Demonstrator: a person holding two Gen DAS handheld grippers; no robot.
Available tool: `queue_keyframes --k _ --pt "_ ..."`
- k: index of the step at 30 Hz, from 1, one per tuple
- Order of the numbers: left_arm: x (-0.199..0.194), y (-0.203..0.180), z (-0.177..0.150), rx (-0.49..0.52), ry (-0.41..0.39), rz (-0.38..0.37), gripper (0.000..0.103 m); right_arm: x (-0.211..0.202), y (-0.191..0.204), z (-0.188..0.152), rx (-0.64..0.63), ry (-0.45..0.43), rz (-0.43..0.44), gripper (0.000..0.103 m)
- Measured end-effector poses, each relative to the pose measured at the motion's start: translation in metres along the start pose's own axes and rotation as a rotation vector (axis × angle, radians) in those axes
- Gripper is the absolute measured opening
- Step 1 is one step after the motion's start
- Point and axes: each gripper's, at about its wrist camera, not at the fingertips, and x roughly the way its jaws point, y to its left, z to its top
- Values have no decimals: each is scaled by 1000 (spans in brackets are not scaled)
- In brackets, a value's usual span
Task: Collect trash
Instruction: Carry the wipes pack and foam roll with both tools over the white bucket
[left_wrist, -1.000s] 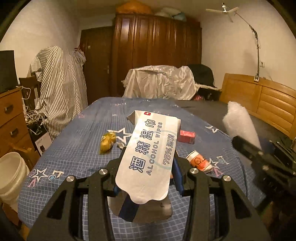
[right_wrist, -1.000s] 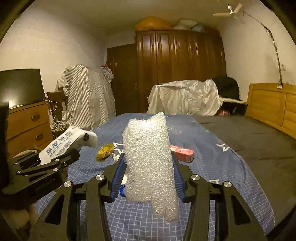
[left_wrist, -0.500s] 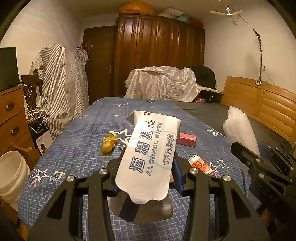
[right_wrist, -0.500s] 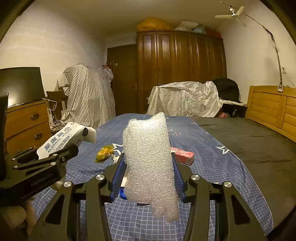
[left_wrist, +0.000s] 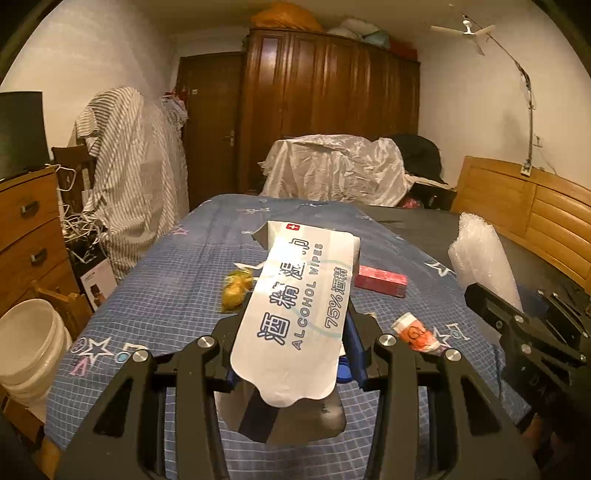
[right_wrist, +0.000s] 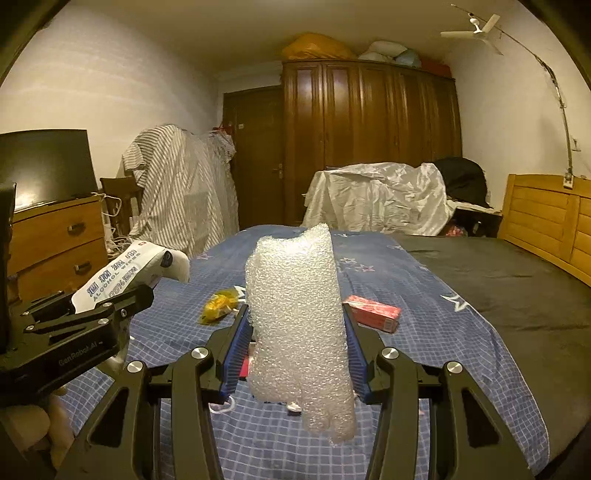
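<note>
Here, left to right:
Bucket: only the left wrist view shows the white plastic bucket, a smooth round tub on the floor beside the bed's left edge.
Dresser: wooden drawers with dark handles at far left.
Left gripper: the left gripper has its jaws pinching a wipes packet, lifted above the bed; the right wrist view shows the same gripper from the side.
Wipes packet: flat, glossy white film pouch, printed "ALCOHOL WIPES 75%", with a grey underside and a rounded near end.
Bed: blue checked sheet with star prints; dark cover on the right half.
Yellow wrapper: crumpled yellow wrapper lying on the sheet, just left of the packet.
Red box: slim rectangular red box lying flat on the sheet.
Small tube: white and orange tube, lying on the sheet; seen only in the left wrist view.
Right gripper: the right gripper has its jaws pinching a bubble wrap roll, held above the bed.
Bubble wrap roll: translucent white, pebbled texture, loosely rolled, upright, lower end drooping past the blue pads.
Headboard: slatted light wood headboard at right.
</note>
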Motion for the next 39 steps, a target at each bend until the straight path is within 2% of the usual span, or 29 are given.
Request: queue_keyframes --k 5,10,21,25,29,33,37,39 --pt "-4 32 7 -27 -9 62 42 20 33 18 -24 -3 81 49" --pt "-13 83 18 -68 -23 155 42 39 85 40 -55 2 187 49" --pt "-56 228 32 -177 -24 401 42 78 263 87 -161 49 490 49" --pt "-73 279 33 -218 -5 470 42 98 337 98 -190 117 607 49" --pt "-81 331 32 -271 34 516 42 126 410 109 -233 204 685 49" --pt "-78 383 30 -324 103 541 43 155 481 111 -293 312 742 49" --pt "-69 420 23 -359 173 547 43 194 546 103 -357 438 772 49" --pt "-63 436 16 -373 209 542 43 212 564 92 -383 489 775 49"
